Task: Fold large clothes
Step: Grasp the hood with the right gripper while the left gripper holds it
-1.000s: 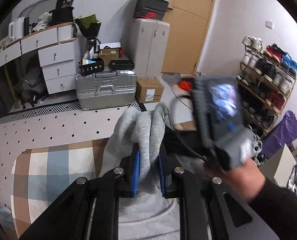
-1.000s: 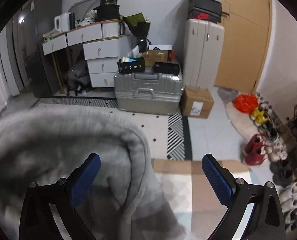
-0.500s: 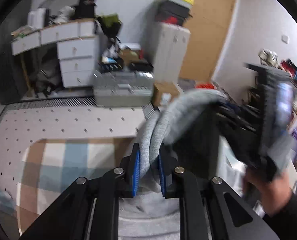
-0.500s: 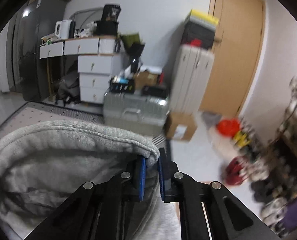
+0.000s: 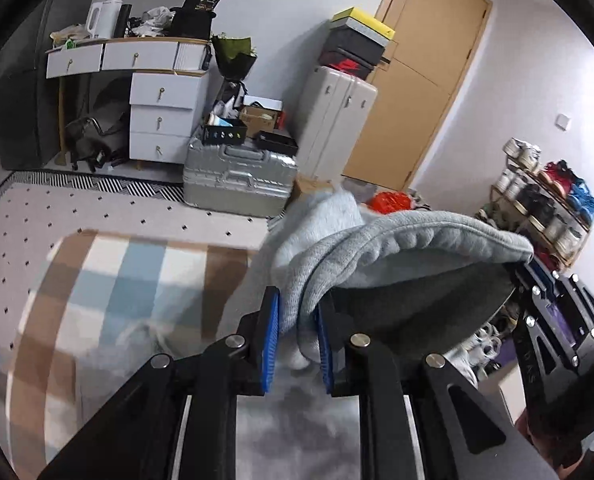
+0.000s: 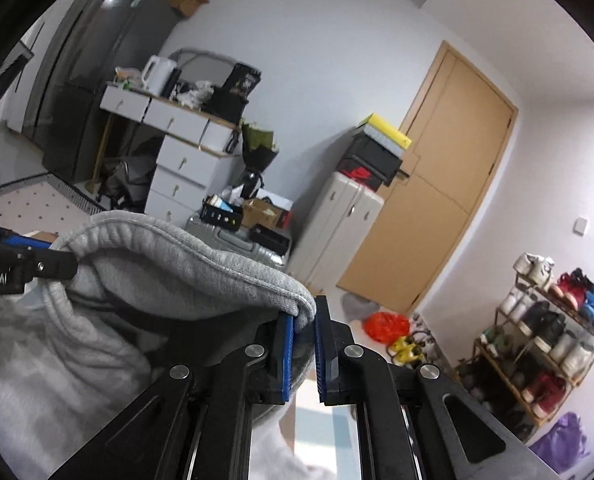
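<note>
Both claws are clamped on a grey garment [image 5: 413, 236] held aloft over the checked blanket [image 5: 109, 280], the left gripper [image 5: 297, 340] and right gripper [image 6: 303, 344] each pinching its ribbed hem, its lower folds blurred.

You can't see most of the grey garment [image 5: 409, 240]: it hangs blurred below your left gripper [image 5: 297, 336], hiding part of the checked blanket [image 5: 109, 280]; your hand [image 5: 545, 448] is cut off at the picture's edge.
</note>
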Available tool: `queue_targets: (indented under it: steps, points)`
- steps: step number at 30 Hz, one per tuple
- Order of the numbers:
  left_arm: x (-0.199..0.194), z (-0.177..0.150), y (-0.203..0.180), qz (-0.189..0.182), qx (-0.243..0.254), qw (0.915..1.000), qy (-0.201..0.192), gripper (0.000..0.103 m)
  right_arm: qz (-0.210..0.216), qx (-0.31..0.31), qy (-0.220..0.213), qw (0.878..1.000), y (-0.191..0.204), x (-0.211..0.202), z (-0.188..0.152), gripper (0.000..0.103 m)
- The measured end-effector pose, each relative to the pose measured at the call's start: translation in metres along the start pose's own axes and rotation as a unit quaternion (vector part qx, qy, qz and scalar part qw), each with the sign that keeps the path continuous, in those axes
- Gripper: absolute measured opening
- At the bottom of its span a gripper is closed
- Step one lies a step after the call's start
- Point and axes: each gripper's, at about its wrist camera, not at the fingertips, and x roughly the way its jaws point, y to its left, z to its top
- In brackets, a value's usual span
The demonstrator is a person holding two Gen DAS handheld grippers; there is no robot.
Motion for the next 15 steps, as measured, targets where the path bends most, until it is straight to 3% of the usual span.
queue_targets:
  steps: [4,7,12,15]
  points:
    - [-0.011,-0.029,0.010,-0.030,-0.020,0.9990,0.026,0.012,-0.006,-0.017,-0.004,1.000,0.009,-0.039,-0.023,0.008]
    - [-0.023,-0.051,0.018,-0.050,-0.030,0.9971,0.049,0.012,0.024,-0.023,0.004,0.999,0.023,-0.071,-0.047,0.008]
    - [-0.031,-0.081,0.021,-0.067,-0.029,0.9906,0.116,0.023,0.080,-0.060,0.070,0.992,0.061,-0.096,-0.105,0.008]
    - [-0.037,-0.092,0.016,-0.073,-0.006,0.9872,0.142,0.024,0.105,-0.066,0.118,0.985,0.077,-0.094,-0.136,0.008]
